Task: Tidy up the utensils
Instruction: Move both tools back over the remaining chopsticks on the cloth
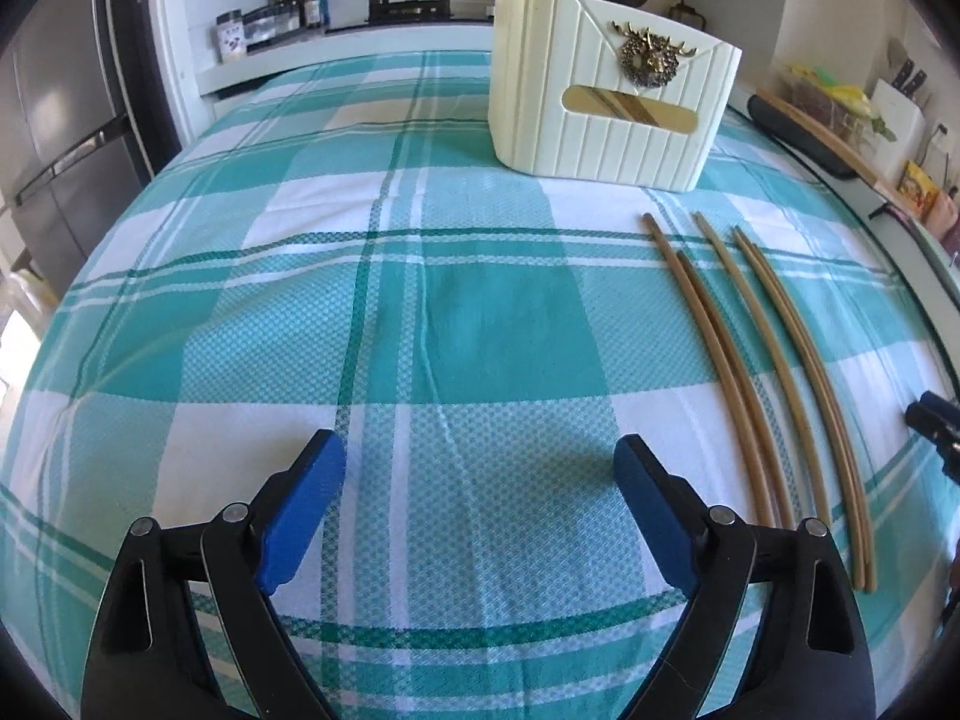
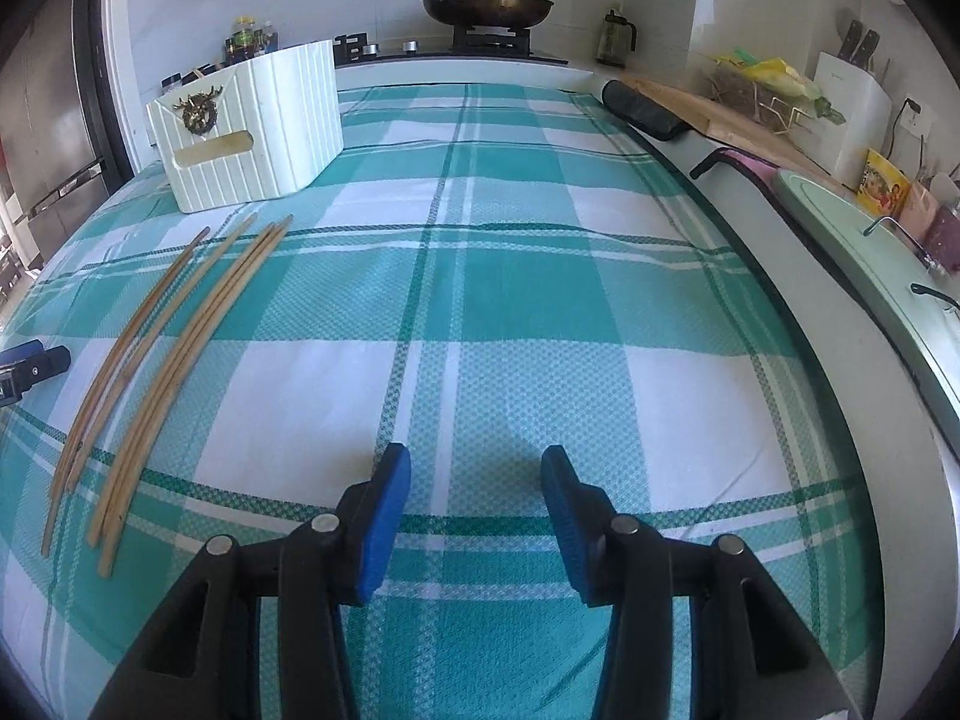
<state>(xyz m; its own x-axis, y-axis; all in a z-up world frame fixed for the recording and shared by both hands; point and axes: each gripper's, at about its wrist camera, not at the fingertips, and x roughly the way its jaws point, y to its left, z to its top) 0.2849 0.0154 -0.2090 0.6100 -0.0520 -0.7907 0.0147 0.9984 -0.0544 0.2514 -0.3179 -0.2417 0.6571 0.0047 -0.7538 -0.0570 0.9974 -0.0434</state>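
Wooden chopsticks (image 1: 774, 372) are lying loose on the teal-checked tablecloth (image 1: 420, 312) in the left wrist view, right of the left gripper (image 1: 480, 504), whose jaws are standing spread wide over bare cloth. Their long axes are running away from the camera, far tips pointing toward the cream ribbed holder (image 1: 612, 102), where two more sticks are poking up behind its rim.

From the right wrist view, the chopsticks (image 2: 162, 372) are lying left of the right gripper (image 2: 477, 516), its jaws parted with nothing between them. Only this view is showing the whole lidded pan (image 2: 486, 6) and a knife block (image 2: 852, 102).
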